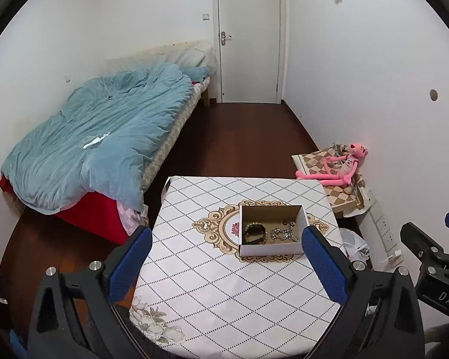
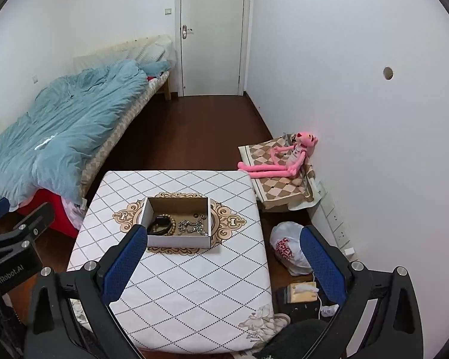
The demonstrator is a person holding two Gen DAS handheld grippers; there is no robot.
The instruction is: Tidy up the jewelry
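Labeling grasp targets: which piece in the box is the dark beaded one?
The beaded bracelet at the left end of the box: a dark closed ring. The silver chain beside it is a loose, shiny tangle.

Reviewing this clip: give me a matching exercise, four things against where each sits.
Things:
1. beaded bracelet
2. pink plush toy
3. white plastic bag
4. blue duvet

Places:
A. on the bed
B. on the floor beside the table
C. inside the cardboard box
D. on the checkered cushion by the wall

Pairs: 1-C, 2-D, 3-B, 4-A
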